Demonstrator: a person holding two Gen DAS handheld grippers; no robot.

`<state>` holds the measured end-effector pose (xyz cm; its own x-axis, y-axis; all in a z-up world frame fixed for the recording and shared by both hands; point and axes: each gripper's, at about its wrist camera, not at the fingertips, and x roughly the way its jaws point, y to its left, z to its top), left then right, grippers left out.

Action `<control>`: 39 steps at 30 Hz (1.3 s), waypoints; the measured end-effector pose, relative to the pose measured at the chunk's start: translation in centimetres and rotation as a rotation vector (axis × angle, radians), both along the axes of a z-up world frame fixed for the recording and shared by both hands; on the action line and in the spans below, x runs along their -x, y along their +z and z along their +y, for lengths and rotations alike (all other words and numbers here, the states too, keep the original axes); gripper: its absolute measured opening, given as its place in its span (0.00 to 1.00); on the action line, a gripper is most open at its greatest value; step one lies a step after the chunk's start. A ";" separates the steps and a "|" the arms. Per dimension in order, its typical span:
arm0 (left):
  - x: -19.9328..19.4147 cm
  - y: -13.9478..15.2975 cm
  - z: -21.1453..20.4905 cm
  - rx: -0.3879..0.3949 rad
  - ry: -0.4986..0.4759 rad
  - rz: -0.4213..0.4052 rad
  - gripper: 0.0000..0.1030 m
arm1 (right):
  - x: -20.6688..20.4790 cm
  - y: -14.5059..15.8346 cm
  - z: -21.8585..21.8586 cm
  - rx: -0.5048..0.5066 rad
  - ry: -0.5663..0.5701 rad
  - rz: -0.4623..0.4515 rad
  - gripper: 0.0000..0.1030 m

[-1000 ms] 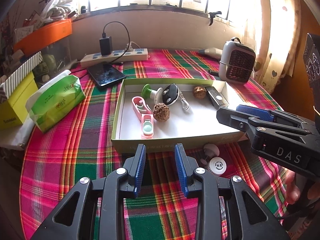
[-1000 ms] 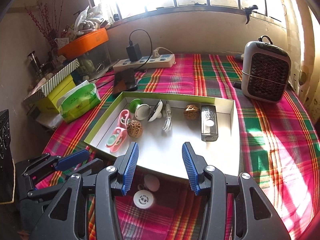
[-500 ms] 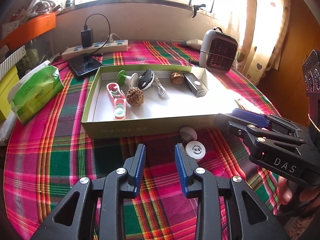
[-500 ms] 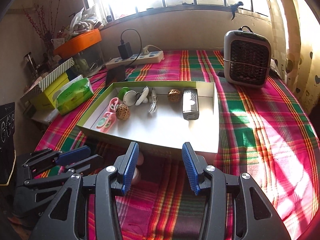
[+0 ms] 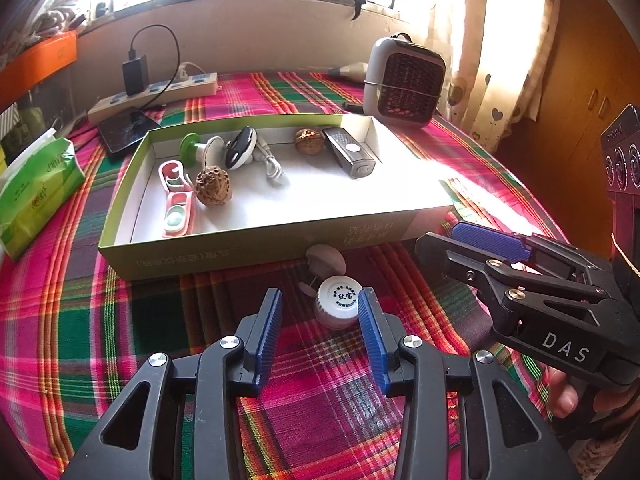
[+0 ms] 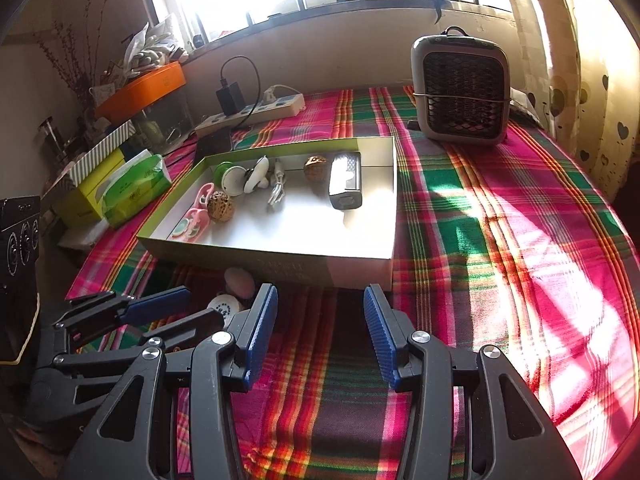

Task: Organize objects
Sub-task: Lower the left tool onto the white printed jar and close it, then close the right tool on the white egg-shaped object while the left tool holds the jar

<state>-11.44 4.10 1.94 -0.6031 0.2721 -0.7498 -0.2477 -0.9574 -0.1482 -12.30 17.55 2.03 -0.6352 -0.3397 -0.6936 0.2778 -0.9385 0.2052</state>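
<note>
The left claw [image 5: 320, 320] is opening wide — the small white bottle [image 5: 337, 307] stands between its blue pads, just beside the right one, not gripped. The bottle rests on the plaid worktop [image 5: 80, 320] just before the green box [image 5: 224, 254]. The right claw [image 6: 320, 326] hangs partly apart — nothing between its pads.

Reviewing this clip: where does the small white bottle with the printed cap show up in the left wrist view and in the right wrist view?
Left wrist: the white bottle stands low centre on the cloth, between the opening jaws of the left gripper, pads not pressing on it.
Right wrist: the bottle sits lower left, partly hidden behind the left gripper.
Shared landmark: the green-sided box, just beyond the bottle in both.
</note>
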 end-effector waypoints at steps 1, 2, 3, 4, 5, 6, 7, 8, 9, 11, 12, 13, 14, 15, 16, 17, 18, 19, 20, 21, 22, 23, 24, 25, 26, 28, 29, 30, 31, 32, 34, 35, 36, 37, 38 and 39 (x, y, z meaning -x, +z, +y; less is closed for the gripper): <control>0.1 0.0 0.1 0.001 -0.002 0.000 0.37 | 0.0 0.0 0.1 0.001 -0.002 0.000 0.45; 0.2 0.0 0.2 0.002 -0.003 -0.001 0.37 | 0.0 0.0 0.2 0.001 -0.004 0.000 0.45; 0.2 0.0 0.4 0.006 -0.005 -0.003 0.37 | 0.0 0.0 0.2 0.002 -0.005 0.001 0.45; 0.3 -0.1 0.5 0.008 -0.007 -0.004 0.37 | 0.0 0.0 0.3 0.002 -0.005 0.002 0.45; 0.3 -0.1 0.6 0.006 -0.008 -0.002 0.37 | 0.0 0.0 0.3 0.002 -0.005 0.002 0.45; 0.3 -0.2 0.7 0.006 -0.010 -0.003 0.37 | 0.0 0.0 0.4 0.003 -0.006 0.002 0.45; 0.4 -0.3 0.9 0.014 -0.009 -0.007 0.37 | 0.0 -0.1 0.4 0.004 -0.007 0.002 0.45; 0.5 -0.4 1.0 0.024 -0.003 -0.009 0.37 | 0.0 -0.1 0.5 0.005 -0.009 0.000 0.45; 0.7 -0.6 1.1 0.033 0.001 -0.013 0.37 | 0.1 -0.2 0.6 0.005 -0.009 -0.002 0.45; 0.7 -0.8 1.1 0.032 0.010 -0.019 0.37 | 0.1 -0.2 0.7 0.006 -0.011 -0.004 0.45; 0.8 -0.8 1.1 0.031 0.010 -0.021 0.37 | 0.1 -0.2 0.7 0.007 -0.010 -0.005 0.45; 0.8 -0.9 1.0 0.034 0.012 -0.021 0.37 | 0.1 -0.3 0.7 0.006 -0.009 -0.006 0.45; 0.8 -0.9 1.0 0.037 0.016 -0.019 0.37 | 0.2 -0.3 0.7 0.004 -0.010 -0.008 0.45; 0.8 -0.9 0.9 0.036 0.018 -0.019 0.37 | 0.2 -0.3 0.6 0.004 -0.010 -0.009 0.45; 0.8 -1.0 0.8 0.035 0.020 -0.022 0.37 | 0.2 -0.4 0.6 0.004 -0.009 -0.011 0.45; 0.8 -1.0 0.7 0.032 0.025 -0.023 0.37 | 0.2 -0.4 0.5 0.003 -0.007 -0.012 0.45; 0.8 -1.0 0.6 0.028 0.028 -0.023 0.37 | 0.2 -0.5 0.4 0.003 -0.007 -0.013 0.45; 0.8 -1.0 0.4 0.021 0.028 -0.024 0.36 | 0.2 -0.5 0.4 0.003 -0.005 -0.014 0.45; 0.8 -1.0 0.3 0.016 0.030 -0.024 0.35 | 0.2 -0.5 0.3 0.002 -0.005 -0.016 0.45; 0.7 -1.0 0.1 0.010 0.033 -0.024 0.33 | 0.2 -0.5 0.2 0.000 -0.005 -0.017 0.45; 0.7 -1.0 0.0 0.001 0.033 -0.022 0.29 | 0.2 -0.5 0.2 0.000 -0.004 -0.017 0.45; 0.7 -1.0 -0.2 -0.007 0.034 -0.025 0.27 | 0.2 -0.5 0.1 -0.001 -0.003 -0.017 0.45; 0.7 -1.1 -0.3 -0.008 0.038 -0.028 0.26 | 0.2 -0.6 0.1 -0.002 -0.002 -0.018 0.45; 0.6 -1.0 -0.5 -0.006 0.042 -0.023 0.26 | 0.2 -0.6 0.0 -0.003 -0.002 -0.020 0.45; 0.5 -1.0 -0.6 -0.003 0.047 -0.021 0.26 | 0.2 -0.6 -0.1 -0.003 -0.001 -0.021 0.45; 0.4 -1.0 -0.9 -0.004 0.052 -0.021 0.26 | 0.1 -0.7 -0.4 -0.005 0.003 -0.023 0.45; 0.3 -1.0 -1.1 -0.005 0.056 -0.020 0.26 | 0.1 -0.7 -0.5 -0.006 0.005 -0.024 0.45; 0.2 -1.0 -1.3 -0.004 0.058 -0.017 0.26 | 0.1 -0.7 -0.6 -0.007 0.007 -0.025 0.45; 0.1 -0.9 -1.5 -0.001 0.061 -0.015 0.26 | 0.1 -0.7 -0.8 -0.007 0.011 -0.026 0.45; 0.0 -0.9 -1.7 0.002 0.066 -0.012 0.26 | 0.1 -0.7 -1.0 -0.008 0.014 -0.027 0.45; -0.1 -0.9 -2.3 0.005 0.078 -0.011 0.26 | 0.1 -0.8 -1.3 -0.011 0.021 -0.030 0.45; -0.1 -1.0 -2.6 0.004 0.086 -0.013 0.26 | 0.0 -0.8 -1.5 -0.010 0.026 -0.031 0.45; -0.1 -1.0 -3.0 0.000 0.093 -0.014 0.26 | 0.0 -0.9 -1.7 -0.010 0.031 -0.032 0.45; -0.1 -1.0 -3.3 -0.003 0.100 -0.014 0.26 | 0.1 -0.9 -2.0 -0.011 0.034 -0.034 0.45; -0.1 -1.0 -3.5 -0.003 0.106 -0.015 0.26 | 0.1 -0.9 -2.2 -0.010 0.039 -0.037 0.45; -0.1 -1.0 -3.8 -0.003 0.112 -0.014 0.26 | 0.2 -1.0 -2.4 -0.008 0.046 -0.040 0.45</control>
